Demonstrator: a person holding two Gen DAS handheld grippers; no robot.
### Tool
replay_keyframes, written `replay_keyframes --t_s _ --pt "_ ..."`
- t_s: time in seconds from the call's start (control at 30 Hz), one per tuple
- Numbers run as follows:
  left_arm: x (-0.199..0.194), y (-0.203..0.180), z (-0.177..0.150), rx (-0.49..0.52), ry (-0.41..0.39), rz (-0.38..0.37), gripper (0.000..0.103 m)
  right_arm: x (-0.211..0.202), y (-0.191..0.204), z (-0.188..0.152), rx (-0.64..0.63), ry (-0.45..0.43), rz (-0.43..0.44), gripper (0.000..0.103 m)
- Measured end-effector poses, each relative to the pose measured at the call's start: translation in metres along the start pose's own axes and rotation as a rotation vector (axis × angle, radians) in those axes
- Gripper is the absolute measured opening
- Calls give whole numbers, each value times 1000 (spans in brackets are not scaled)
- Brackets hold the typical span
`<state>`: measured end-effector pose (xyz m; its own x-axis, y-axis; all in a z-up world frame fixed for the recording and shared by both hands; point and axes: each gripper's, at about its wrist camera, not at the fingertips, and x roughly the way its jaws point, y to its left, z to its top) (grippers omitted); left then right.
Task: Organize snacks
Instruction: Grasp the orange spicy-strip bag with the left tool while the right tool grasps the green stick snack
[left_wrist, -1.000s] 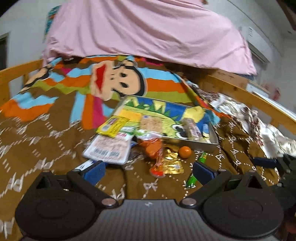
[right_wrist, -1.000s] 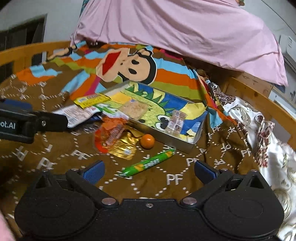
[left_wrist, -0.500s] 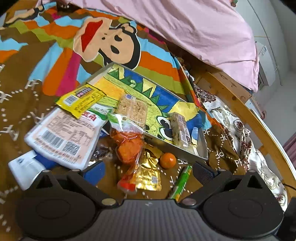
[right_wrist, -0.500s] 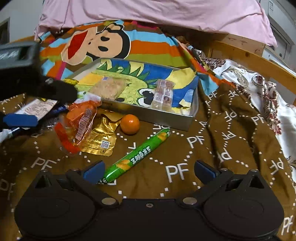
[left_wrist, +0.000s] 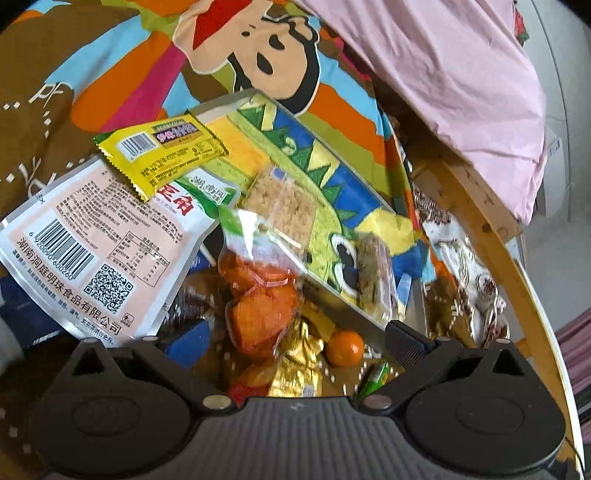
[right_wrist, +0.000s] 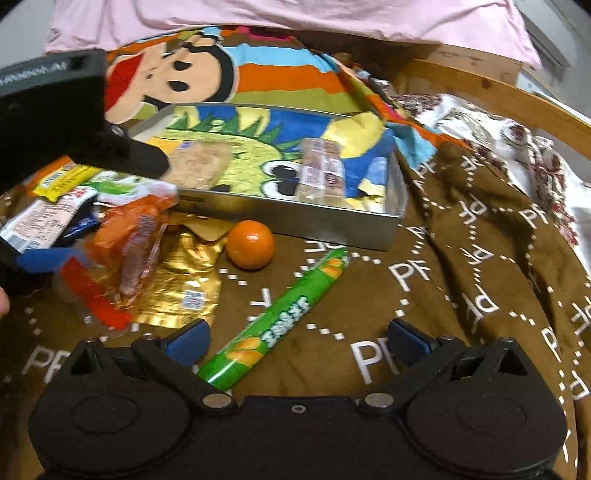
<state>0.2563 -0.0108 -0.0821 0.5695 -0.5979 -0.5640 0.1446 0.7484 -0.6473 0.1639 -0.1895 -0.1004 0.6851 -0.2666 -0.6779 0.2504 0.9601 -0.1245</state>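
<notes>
Orange snack bag (left_wrist: 258, 314) blurs between my wide-open, empty left claw (left_wrist: 295, 339); my right claw (right_wrist: 299, 339), equally spread, half-hides the green tube (right_wrist: 273, 325).

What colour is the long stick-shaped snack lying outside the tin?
Green with orange patches, clearest in the right wrist view: the stick snack.

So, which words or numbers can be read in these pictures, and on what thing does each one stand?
"PF": on the brown blanket, repeated many times.
"6 920090 600260": under the barcode on the pink pouch.
"湖南洞庭明珠食品有限公司": along the same pouch's edge.
Yellow packet and green stick: print too blurred to read.
</notes>
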Motion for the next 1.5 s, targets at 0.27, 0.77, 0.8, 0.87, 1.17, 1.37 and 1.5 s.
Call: replay_keyframes --t_s 0.27,0.77,0.8,0.87,1.17,1.37,1.5 --pt "7 -18 -7 123 -34 93 95 -3 15 -7 -89 -56 -105 94" --pt "13 -26 -16 312 -57 183 64 -5 21 -7 -55 -65 17 55" --pt "15 -26 -17 336 -52 202 58 -4 21 -7 -47 -61 23 53" --pt "16 -27 -16 373 -45 231 49 -4 19 -4 -18 -47 41 50" --pt "9 -27 -16 372 -15 213 47 -8 17 -5 0 -30 54 38" --pt "-5 -25 -18 324 22 206 47 -17 14 -8 11 -10 69 31" --pt "-14 -25 -24 321 54 227 47 -22 13 -10 12 -3 78 31"
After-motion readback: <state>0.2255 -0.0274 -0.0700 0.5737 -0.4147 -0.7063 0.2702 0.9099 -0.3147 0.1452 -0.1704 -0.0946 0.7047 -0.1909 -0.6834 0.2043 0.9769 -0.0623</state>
